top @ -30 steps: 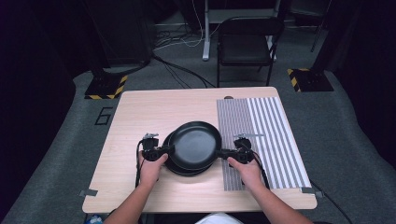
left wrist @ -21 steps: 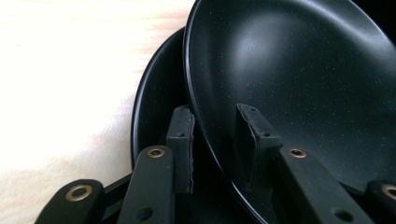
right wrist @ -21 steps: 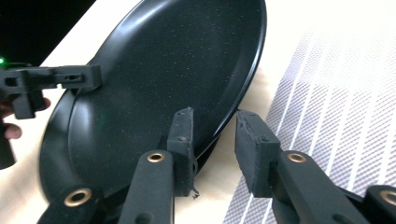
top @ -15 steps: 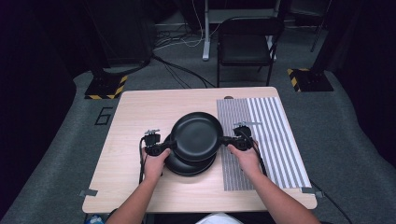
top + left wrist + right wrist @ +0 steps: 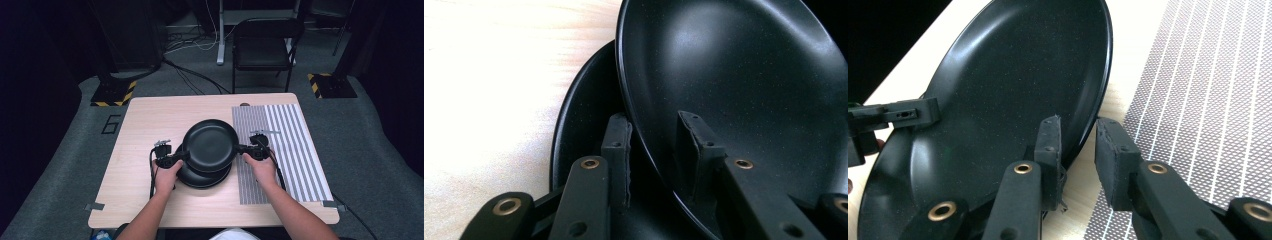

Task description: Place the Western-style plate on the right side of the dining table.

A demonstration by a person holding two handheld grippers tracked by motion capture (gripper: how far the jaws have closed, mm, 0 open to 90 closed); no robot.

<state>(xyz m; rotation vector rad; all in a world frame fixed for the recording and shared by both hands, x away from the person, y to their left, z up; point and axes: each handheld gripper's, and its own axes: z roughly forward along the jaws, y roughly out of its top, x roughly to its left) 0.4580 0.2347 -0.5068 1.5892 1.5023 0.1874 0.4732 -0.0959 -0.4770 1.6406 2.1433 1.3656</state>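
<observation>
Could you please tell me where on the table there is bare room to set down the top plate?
The striped mat right of the right tool lies bare. So does the wood of the table left of and behind the left tool. The centre is crowded: top plate, lower plate, both tools.

My dim recording lab: taped wooden table [image 5: 145, 125], floor cables [image 5: 192, 75], hazard-striped stand bases [image 5: 111, 93], folding chair [image 5: 265, 42].

A dim room with a grey carpeted floor [image 5: 380, 150] is seen around a light wooden table [image 5: 145, 120]. A black folding chair [image 5: 265, 47] is placed beyond it, with cables [image 5: 190, 47] and yellow-black striped bases [image 5: 111, 94] lit weakly behind
</observation>
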